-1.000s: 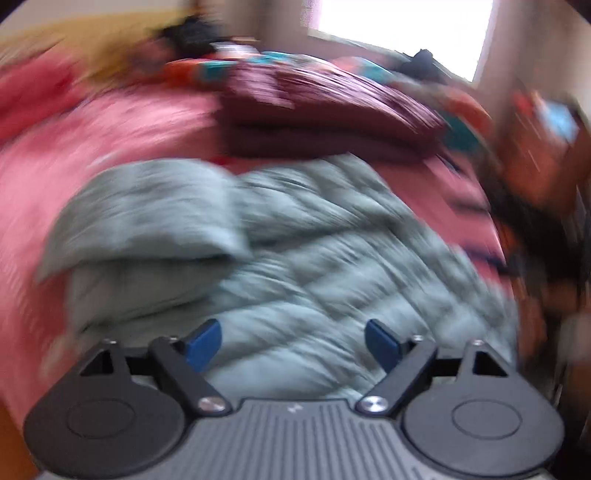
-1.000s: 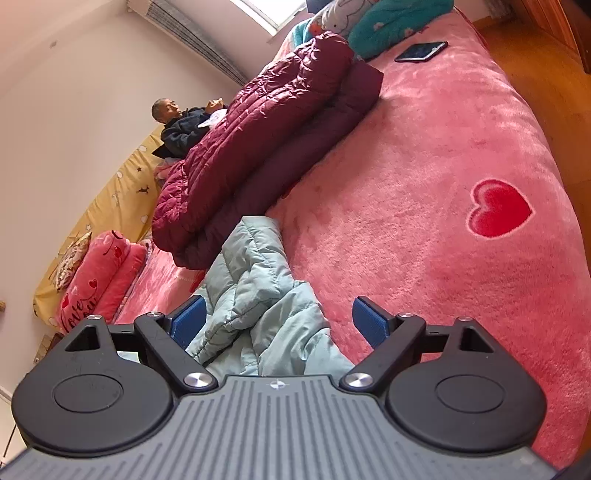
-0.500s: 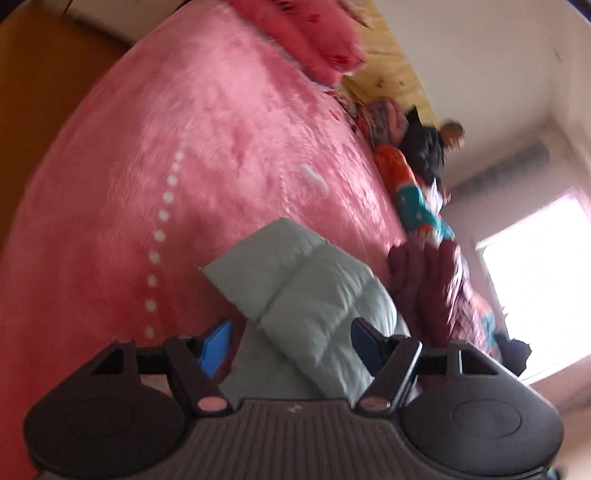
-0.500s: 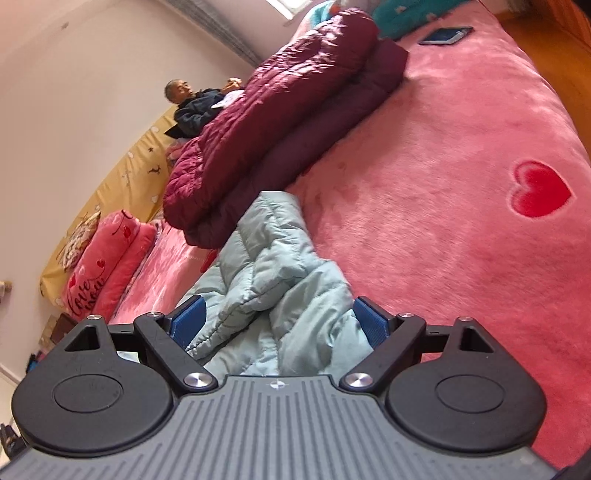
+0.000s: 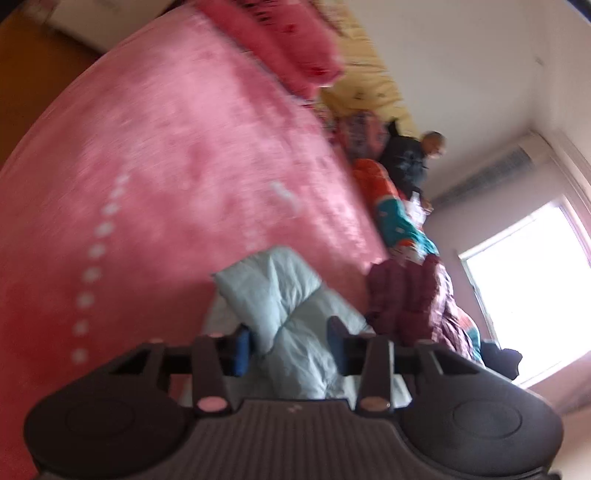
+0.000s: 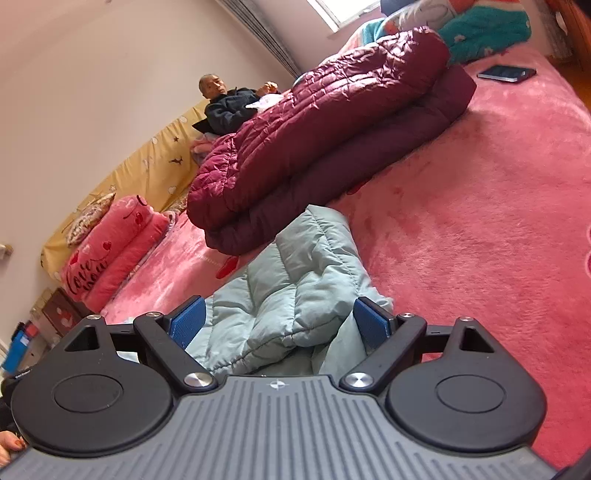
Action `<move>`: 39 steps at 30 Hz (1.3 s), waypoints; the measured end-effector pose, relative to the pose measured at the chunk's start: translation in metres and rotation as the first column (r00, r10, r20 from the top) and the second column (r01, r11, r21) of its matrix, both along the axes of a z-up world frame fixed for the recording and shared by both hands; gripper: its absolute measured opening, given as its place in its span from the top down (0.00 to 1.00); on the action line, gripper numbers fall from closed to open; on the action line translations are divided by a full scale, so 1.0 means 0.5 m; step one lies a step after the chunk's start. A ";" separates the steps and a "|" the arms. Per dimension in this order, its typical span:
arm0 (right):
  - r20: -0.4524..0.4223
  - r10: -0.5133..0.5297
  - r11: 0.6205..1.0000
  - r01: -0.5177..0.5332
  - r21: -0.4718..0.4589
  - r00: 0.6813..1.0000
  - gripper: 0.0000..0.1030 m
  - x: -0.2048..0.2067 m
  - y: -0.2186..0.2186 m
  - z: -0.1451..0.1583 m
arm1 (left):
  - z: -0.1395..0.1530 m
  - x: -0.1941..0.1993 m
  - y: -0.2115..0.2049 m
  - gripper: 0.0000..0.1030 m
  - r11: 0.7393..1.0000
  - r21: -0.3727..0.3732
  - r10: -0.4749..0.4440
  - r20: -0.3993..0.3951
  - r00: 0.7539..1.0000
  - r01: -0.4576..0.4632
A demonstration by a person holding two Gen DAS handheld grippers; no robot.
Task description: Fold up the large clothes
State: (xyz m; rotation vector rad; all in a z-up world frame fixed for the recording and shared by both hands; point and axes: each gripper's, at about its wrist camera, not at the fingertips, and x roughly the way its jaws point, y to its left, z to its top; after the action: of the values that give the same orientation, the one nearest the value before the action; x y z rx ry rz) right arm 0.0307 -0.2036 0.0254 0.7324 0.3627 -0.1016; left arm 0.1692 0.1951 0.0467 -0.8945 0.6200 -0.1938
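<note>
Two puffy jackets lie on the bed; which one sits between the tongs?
The pale green jacket, loosely bunched right at both tongs; the maroon jacket lies folded farther back.

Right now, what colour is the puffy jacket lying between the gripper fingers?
Pale grey-green, quilted; the puffy jacket shows best in the right wrist view.

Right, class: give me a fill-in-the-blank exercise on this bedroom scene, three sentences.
1. The pale green quilted jacket lies on a fluffy ____ blanket.
2. The folded puffy coat behind it is dark ____.
3. Near the teal pillow, a flat black ____ lies on the blanket.

Missing words: pink; maroon; phone
</note>
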 end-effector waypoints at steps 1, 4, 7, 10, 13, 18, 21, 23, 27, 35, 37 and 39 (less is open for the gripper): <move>0.015 0.002 1.000 -0.003 0.028 1.000 0.00 0.000 -0.005 0.001 | 0.016 0.001 -0.011 0.66 1.000 0.010 -0.014 0.025 1.000 0.014; 0.053 0.004 0.995 -0.009 0.095 0.999 0.00 -0.006 -0.020 0.009 | 0.072 0.005 -0.073 0.67 0.994 0.064 -0.093 0.109 0.990 0.086; 0.066 -0.021 0.992 0.012 0.122 0.998 0.00 -0.017 -0.039 0.012 | 0.110 0.000 -0.164 0.67 0.972 0.122 -0.222 0.169 0.960 0.203; 0.063 -0.045 0.992 0.037 0.119 0.997 0.00 -0.025 -0.056 0.011 | 0.125 -0.005 -0.272 0.67 0.927 0.178 -0.363 0.195 0.911 0.331; 0.065 -0.066 0.994 0.059 0.095 0.996 0.00 -0.037 -0.070 0.013 | 0.132 -0.028 -0.387 0.67 0.849 0.281 -0.508 0.200 0.838 0.448; 0.068 -0.120 0.988 0.113 0.104 0.990 0.00 -0.055 -0.104 0.006 | 0.125 -0.075 -0.500 0.51 0.736 0.349 -0.661 0.182 0.728 0.580; 0.064 -0.153 0.977 0.141 0.157 0.986 0.00 -0.066 -0.127 -0.006 | 0.116 -0.104 -0.509 0.37 0.691 0.366 -0.705 0.152 0.693 0.623; 0.063 -0.164 0.972 0.150 0.181 0.984 0.00 -0.071 -0.137 -0.011 | 0.107 -0.120 -0.486 0.34 0.684 0.375 -0.708 0.134 0.693 0.626; 0.074 -0.167 0.969 0.150 0.199 0.983 0.00 -0.073 -0.139 -0.011 | 0.086 -0.128 -0.403 0.31 0.710 0.461 -0.636 0.096 0.765 0.532; 0.097 -0.028 0.990 0.015 0.137 0.995 0.00 -0.044 -0.092 0.003 | -0.005 -0.088 -0.238 0.31 0.729 0.597 -0.414 -0.007 0.910 0.336; 0.052 -0.021 0.994 0.015 0.107 0.998 0.00 -0.029 -0.082 0.001 | -0.013 -0.084 -0.223 0.31 0.735 0.593 -0.403 -0.007 0.915 0.328; 0.006 -0.027 0.996 0.027 0.090 1.000 0.00 -0.020 -0.079 -0.006 | -0.018 -0.077 -0.223 0.31 0.735 0.593 -0.407 0.000 0.913 0.328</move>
State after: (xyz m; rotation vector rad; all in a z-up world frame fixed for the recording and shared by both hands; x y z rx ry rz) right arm 0.0207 -0.2431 0.0224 0.8265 0.3526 -0.1086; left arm 0.1309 0.0838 0.0376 -0.1449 0.6790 -0.3936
